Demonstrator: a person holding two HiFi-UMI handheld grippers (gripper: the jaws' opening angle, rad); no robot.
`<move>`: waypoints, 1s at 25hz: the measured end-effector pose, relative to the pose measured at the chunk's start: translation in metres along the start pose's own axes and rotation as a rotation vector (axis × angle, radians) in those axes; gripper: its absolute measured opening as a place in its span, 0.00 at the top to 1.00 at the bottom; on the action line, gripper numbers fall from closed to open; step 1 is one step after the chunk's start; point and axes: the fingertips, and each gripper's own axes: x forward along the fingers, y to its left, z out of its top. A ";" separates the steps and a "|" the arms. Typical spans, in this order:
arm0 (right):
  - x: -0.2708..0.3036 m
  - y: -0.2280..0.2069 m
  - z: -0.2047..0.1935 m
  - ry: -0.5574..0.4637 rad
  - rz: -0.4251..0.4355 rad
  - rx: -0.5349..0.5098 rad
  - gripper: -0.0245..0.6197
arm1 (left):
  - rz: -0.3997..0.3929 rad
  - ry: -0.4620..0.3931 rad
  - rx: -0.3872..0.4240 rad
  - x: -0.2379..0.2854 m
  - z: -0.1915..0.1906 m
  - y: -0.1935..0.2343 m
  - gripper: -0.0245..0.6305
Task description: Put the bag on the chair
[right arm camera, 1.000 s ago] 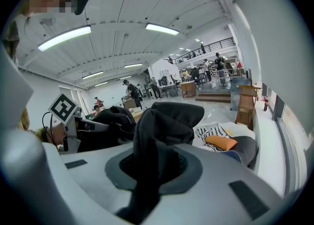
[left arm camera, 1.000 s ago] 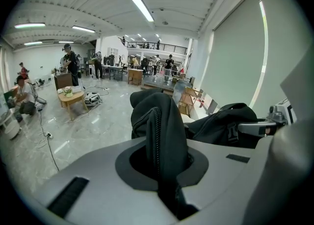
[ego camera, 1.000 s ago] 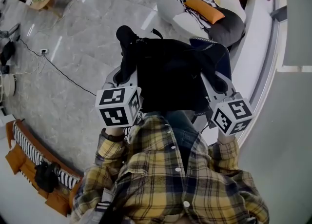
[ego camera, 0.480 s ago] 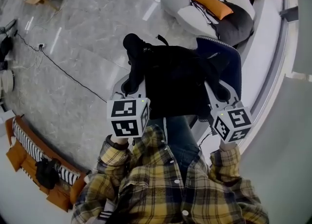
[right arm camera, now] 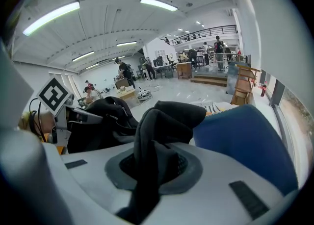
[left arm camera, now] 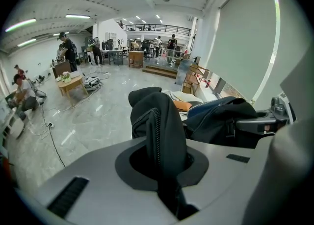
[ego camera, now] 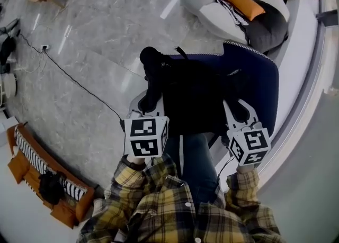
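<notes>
A black bag (ego camera: 195,96) hangs between my two grippers, right over the seat of a dark blue chair (ego camera: 266,75) with a pale trimmed edge. My left gripper (ego camera: 144,98) is shut on a black strap (left arm camera: 162,136) at the bag's left side. At the bag's right side, my right gripper (ego camera: 242,108) is shut on another black strap (right arm camera: 149,155). The blue chair (right arm camera: 243,143) also shows just behind the right jaws. The bag's body (left arm camera: 221,121) hides most of the seat, so I cannot tell whether it touches it.
A white lounge seat (ego camera: 212,9) with an orange cushion (ego camera: 237,1) stands beyond the chair. A curved white ledge (ego camera: 302,104) runs along the right. A cable (ego camera: 79,83) crosses the marble floor, and an orange bench (ego camera: 32,165) lies lower left. People stand far off (left arm camera: 66,50).
Both grippers have sunk with the bag toward the blue chair. More of the chair now shows around the bag, and the grip on the straps is unchanged.
</notes>
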 end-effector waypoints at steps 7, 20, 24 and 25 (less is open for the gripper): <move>0.039 -0.014 -0.034 0.049 -0.037 -0.006 0.87 | 0.022 0.028 -0.039 0.044 -0.040 0.005 0.90; 0.105 -0.025 -0.100 0.171 -0.067 -0.023 0.87 | 0.090 0.093 -0.096 0.109 -0.105 0.025 0.90; 0.121 -0.031 -0.120 0.209 -0.071 -0.024 0.87 | 0.103 0.120 -0.095 0.127 -0.123 0.029 0.90; 0.125 -0.033 -0.124 0.215 -0.073 -0.024 0.87 | 0.106 0.127 -0.099 0.132 -0.127 0.030 0.90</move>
